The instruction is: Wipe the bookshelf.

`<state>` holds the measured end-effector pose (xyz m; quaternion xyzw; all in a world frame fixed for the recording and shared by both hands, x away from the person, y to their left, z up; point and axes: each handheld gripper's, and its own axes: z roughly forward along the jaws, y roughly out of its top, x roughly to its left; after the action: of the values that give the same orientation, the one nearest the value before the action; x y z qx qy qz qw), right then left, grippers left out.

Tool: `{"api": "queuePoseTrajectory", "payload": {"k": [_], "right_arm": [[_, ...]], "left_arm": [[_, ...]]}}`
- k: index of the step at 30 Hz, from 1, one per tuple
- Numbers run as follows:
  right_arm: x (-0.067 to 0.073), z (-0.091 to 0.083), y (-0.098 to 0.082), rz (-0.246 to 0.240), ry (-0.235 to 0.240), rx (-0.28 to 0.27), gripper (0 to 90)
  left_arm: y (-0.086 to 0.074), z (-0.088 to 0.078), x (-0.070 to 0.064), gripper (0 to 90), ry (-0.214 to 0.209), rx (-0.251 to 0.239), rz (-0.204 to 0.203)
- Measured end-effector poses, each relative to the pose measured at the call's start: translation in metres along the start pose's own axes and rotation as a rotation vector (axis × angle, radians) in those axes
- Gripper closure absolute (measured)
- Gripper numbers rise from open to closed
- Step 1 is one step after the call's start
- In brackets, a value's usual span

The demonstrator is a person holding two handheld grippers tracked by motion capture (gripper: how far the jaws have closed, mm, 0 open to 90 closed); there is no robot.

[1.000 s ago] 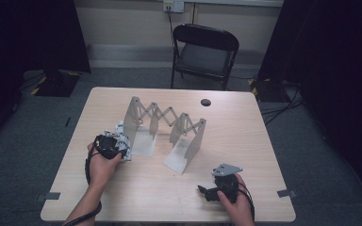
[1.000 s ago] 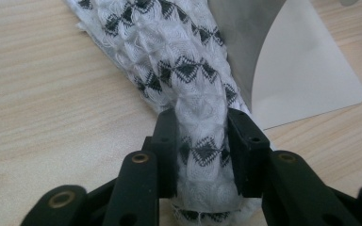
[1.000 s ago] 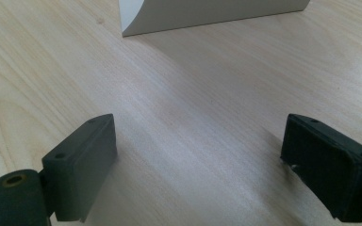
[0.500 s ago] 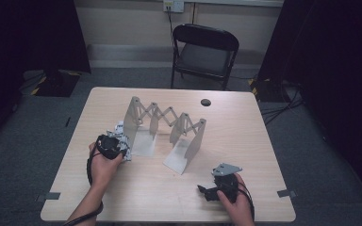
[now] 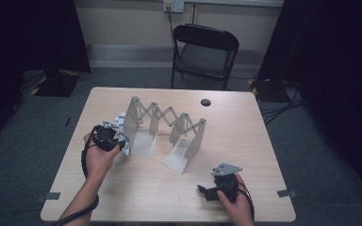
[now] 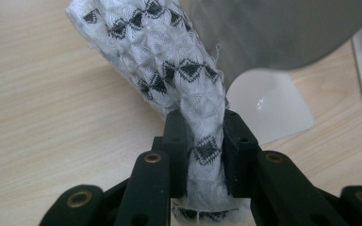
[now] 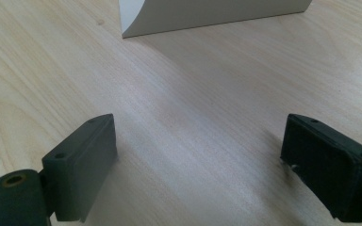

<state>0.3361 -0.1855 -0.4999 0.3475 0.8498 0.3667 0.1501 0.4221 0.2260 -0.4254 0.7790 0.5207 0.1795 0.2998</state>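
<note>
A white cloth [image 6: 169, 61] with black diamond marks is bunched up beside the left panel of a pale folding accordion rack [image 5: 165, 117] on the wooden table [image 5: 245, 127]. My left gripper [image 6: 202, 136] is shut on the cloth's lower end; its jaws have just been closing, with the cloth between them. From above, the left gripper [image 5: 114, 133] holds the cloth [image 5: 121, 120] against the rack's left foot. My right gripper [image 5: 202, 190] rests near the table's front right. In its own view the right gripper [image 7: 198, 150] stands open over bare wood, facing the rack's base [image 7: 207, 12].
A black folding chair [image 5: 205, 52] stands beyond the table's far edge. A small black round object [image 5: 206, 102] lies at the back of the table. The rack's grey panel [image 6: 273, 33] and white foot [image 6: 268, 103] are close behind the cloth.
My left hand has risen a little with the cloth pinched in its jaws. The right hand and its gripper have stayed where they were.
</note>
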Motion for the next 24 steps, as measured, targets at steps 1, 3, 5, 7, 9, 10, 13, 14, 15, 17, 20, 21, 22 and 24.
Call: {"api": "queuePoseTrajectory", "payload": {"k": [1, 3, 5, 7, 9, 10, 13, 14, 15, 17, 20, 21, 22, 24], "right_arm": [[0.000, 0.000, 0.000, 0.000, 0.000, 0.000, 10.3], [0.000, 0.000, 0.000, 0.000, 0.000, 0.000, 10.3], [0.000, 0.000, 0.000, 0.000, 0.000, 0.000, 10.3], [0.000, 0.000, 0.000, 0.000, 0.001, 0.000, 10.4], [0.000, 0.000, 0.000, -0.001, 0.001, 0.000, 10.3], [0.000, 0.000, 0.000, -0.001, 0.000, -0.001, 10.3], [0.000, 0.000, 0.000, -0.001, 0.000, -0.001, 10.3], [0.000, 0.000, 0.000, -0.001, 0.000, 0.000, 10.3], [0.000, 0.000, 0.000, -0.001, 0.000, 0.000, 10.3], [0.000, 0.000, 0.000, -0.001, 0.000, 0.000, 10.3], [0.000, 0.000, 0.000, 0.000, -0.001, 0.000, 10.3], [0.000, 0.000, 0.000, 0.000, 0.000, 0.000, 10.3], [0.000, 0.000, 0.000, 0.000, 0.000, 0.000, 10.3], [0.000, 0.000, 0.000, 0.000, -0.001, 0.000, 10.3]], "left_arm": [[0.003, -0.003, 0.001, 74.7, -0.003, -0.010, 0.001], [0.010, -0.010, 0.002, 74.7, 0.001, -0.029, 0.011], [0.015, -0.016, 0.002, 74.7, -0.002, -0.046, 0.011], [0.019, -0.019, 0.002, 74.7, 0.000, -0.059, 0.014], [0.019, -0.018, 0.002, 74.7, -0.006, -0.056, 0.014], [0.018, -0.016, 0.001, 74.7, -0.008, -0.055, 0.014], [0.013, -0.008, -0.001, 74.6, -0.012, -0.054, 0.020], [0.011, -0.006, -0.002, 74.6, -0.012, -0.053, 0.021], [0.008, -0.002, -0.002, 74.6, -0.015, -0.046, 0.020], [0.003, 0.004, -0.001, 74.5, -0.017, -0.033, 0.016], [-0.003, 0.012, -0.001, 74.4, -0.017, -0.023, 0.018], [-0.006, 0.015, -0.001, 74.3, -0.020, -0.017, 0.014], [-0.008, 0.017, -0.001, 74.3, -0.022, -0.012, 0.013], [-0.014, 0.024, -0.001, 74.2, -0.018, 0.002, 0.021]]}}
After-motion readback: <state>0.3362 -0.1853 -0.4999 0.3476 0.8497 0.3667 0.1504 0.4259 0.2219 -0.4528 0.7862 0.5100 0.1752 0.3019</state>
